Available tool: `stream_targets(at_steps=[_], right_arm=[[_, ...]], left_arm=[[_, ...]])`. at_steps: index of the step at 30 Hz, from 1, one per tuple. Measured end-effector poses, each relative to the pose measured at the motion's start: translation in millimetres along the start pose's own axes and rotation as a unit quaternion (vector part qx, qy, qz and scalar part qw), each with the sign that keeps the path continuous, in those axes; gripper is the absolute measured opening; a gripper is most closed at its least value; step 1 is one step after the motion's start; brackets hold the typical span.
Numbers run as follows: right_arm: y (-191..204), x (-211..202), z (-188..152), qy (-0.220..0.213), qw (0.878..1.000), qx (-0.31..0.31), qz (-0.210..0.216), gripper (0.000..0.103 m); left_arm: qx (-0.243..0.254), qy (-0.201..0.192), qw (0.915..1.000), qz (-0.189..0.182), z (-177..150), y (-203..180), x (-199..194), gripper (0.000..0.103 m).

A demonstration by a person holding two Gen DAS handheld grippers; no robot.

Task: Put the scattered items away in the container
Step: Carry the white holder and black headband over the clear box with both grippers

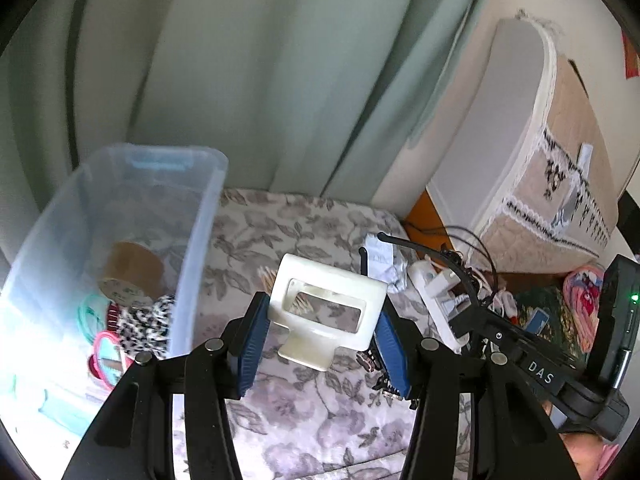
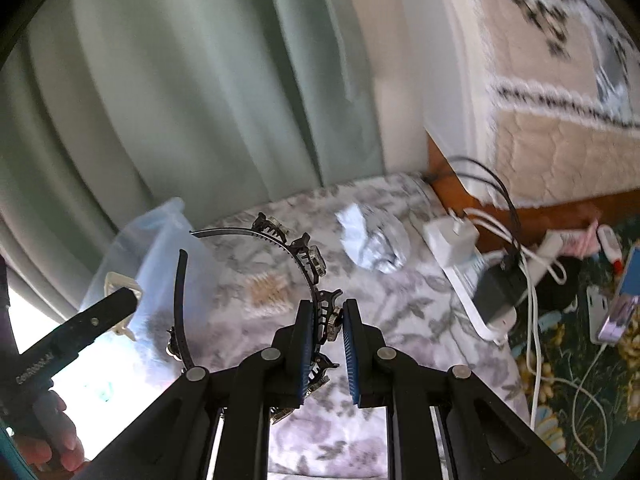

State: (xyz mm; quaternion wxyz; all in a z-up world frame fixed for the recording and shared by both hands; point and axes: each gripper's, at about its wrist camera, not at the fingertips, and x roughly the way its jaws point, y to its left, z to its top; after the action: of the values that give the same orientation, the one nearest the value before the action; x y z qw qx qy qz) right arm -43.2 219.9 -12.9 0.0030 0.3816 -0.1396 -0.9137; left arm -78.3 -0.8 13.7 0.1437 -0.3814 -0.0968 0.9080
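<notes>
The left gripper (image 1: pixel 320 340) grips a cream plastic holder (image 1: pixel 326 312) between its blue pads, jaws about half apart and pressed to the holder's two sides, carrying it above a bed's floral cover (image 1: pixel 304 412) just right of the clear container (image 1: pixel 120 248). The right gripper (image 2: pixel 326 344), jaws nearly closed, pinches a black headband (image 2: pixel 296 252) by its studded, toothed rim; the band arcs up and away from the pads, its free end (image 2: pixel 182 264) curving down on the left, the whole piece lifted off the cover. In the left wrist view the headband crosses just right of the holder, with the right gripper's body beside it. The container stands at the left of the cover near green curtains (image 1: pixel 248 80); inside lie a roll of brown tape (image 1: pixel 130 274), a black-and-white spotted scrunchie (image 1: pixel 146 326), and pink (image 1: pixel 106 354) and teal (image 1: pixel 92 314) hair ties. On the cover ahead of both grippers lie a scatter of toothpicks (image 2: pixel 268 286) and a crumpled white paper (image 2: pixel 372 244). To the right, past the cover's edge, a white power strip (image 2: pixel 460 256) with a white plug and a black adapter (image 2: pixel 500 288) trails cables across a patterned floor. A quilted mattress (image 1: pixel 532 160) with lace trim leans against the wall behind. A hand (image 2: pixel 52 436) holding the left gripper shows at the right wrist view's lower left.
</notes>
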Motion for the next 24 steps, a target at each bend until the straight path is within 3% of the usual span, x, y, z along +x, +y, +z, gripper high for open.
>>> stream_targets(at_steps=[16,24], right_arm=[[96.7,-0.2,14.8,-0.01,0.997,-0.063,0.053,0.016],[144.6,3.6,20.2,-0.013,0.992,-0.1,0.074,0.016]], left_arm=[[-0.053,-0.067,0.9963,0.013,6.1,65.1,-55.5,0.054],[-0.092,-0.09,0.991,0.038,6.1,106.9,-74.4,0.054]])
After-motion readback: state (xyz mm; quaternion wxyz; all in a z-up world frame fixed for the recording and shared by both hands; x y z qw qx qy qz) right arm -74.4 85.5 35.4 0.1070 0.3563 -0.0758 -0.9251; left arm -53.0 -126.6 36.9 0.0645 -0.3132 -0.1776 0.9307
